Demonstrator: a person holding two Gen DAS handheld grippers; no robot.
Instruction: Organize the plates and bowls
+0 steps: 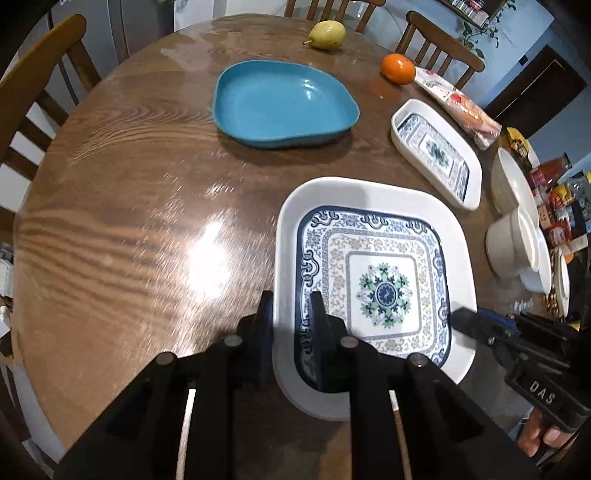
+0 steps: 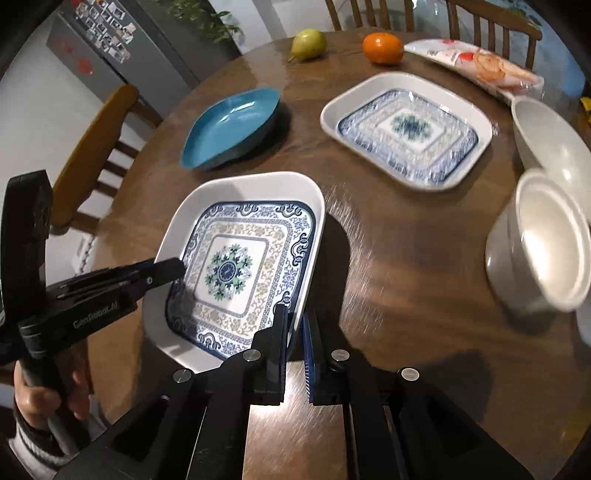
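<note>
1. Glossy wood grain is catching the ceiling light across the round dining table (image 1: 122, 206), with wooden chairs ringing its far edge.
2. Both tools are sharing one load: the near patterned plate (image 1: 373, 273) is being held by opposite rims, apparently so its wide, shallow body does not tip.
3. The left gripper (image 1: 291, 328) is clamping the plate's left rim, one finger outside the rim and one inside the well.
4. The right gripper (image 2: 295, 332) is pinching the right rim; in its own view the plate looks tilted with a dark shadow beneath that edge, so it is probably being raised off the table.
5. A matching patterned plate (image 2: 406, 133) is lying flat toward the table's far right edge, the likely stacking spot since the two share a shape.
6. The blue plate (image 1: 284, 105) is sitting apart near the far middle, untouched.
7. White bowls (image 2: 543, 236) are waiting along the right edge, one on its side; how many are nested there is unclear.
8. A pear (image 1: 328, 35), an orange (image 1: 398, 68) and a snack packet (image 1: 458, 107) are lining the far edge, close enough to the matching plate to need care.
</note>
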